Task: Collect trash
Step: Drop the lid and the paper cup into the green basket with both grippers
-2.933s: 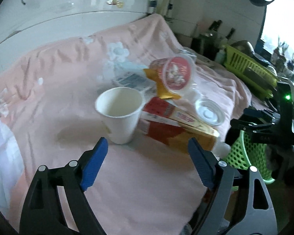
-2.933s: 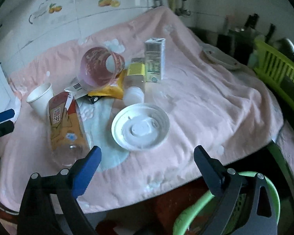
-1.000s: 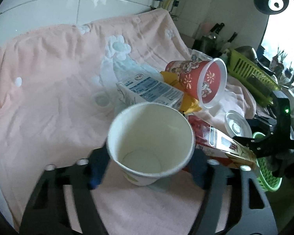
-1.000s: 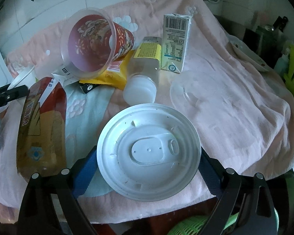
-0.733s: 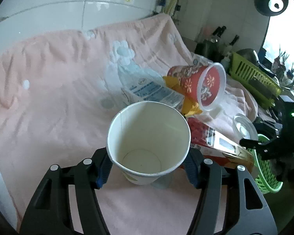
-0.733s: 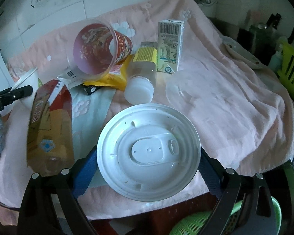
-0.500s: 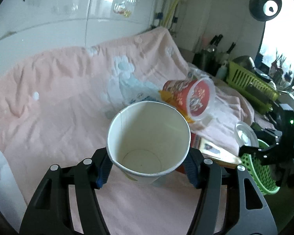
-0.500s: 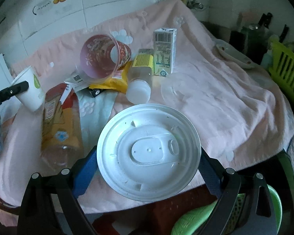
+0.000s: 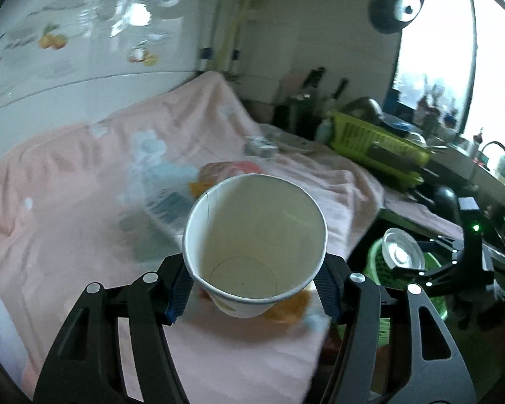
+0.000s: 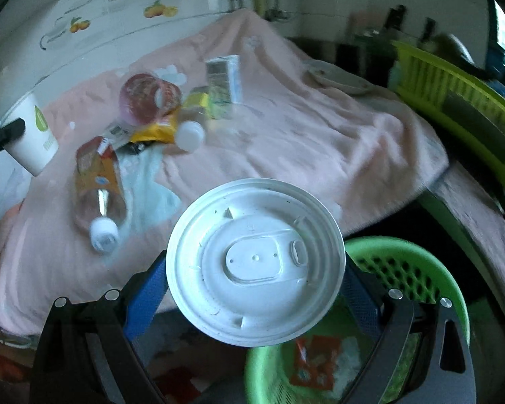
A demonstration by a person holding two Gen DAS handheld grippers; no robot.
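Note:
My left gripper [image 9: 254,289] is shut on a white paper cup [image 9: 254,232], held upright above the pink cloth, mouth towards the camera; the same paper cup [image 10: 33,134] shows at the far left of the right wrist view. My right gripper [image 10: 254,282] is shut on a white plastic lid [image 10: 255,259], held flat over the table's front edge and the rim of a green trash basket [image 10: 407,269]. In the left wrist view the lid [image 9: 402,252] and right gripper hang over the green basket [image 9: 380,266]. The basket holds a red wrapper [image 10: 314,360].
On the pink cloth [image 10: 303,141] lie a red printed cup [image 10: 144,99] on its side, a yellow packet [image 10: 155,131], a clear bottle with an orange label [image 10: 97,181], a white-capped bottle [image 10: 190,134] and a standing carton [image 10: 224,82]. A yellow-green dish rack [image 10: 454,101] stands right.
Both grippers closed on their objects and lifted them off the cloth. The cup rose and drew back; the lid moved right towards the front edge, over the green basket.

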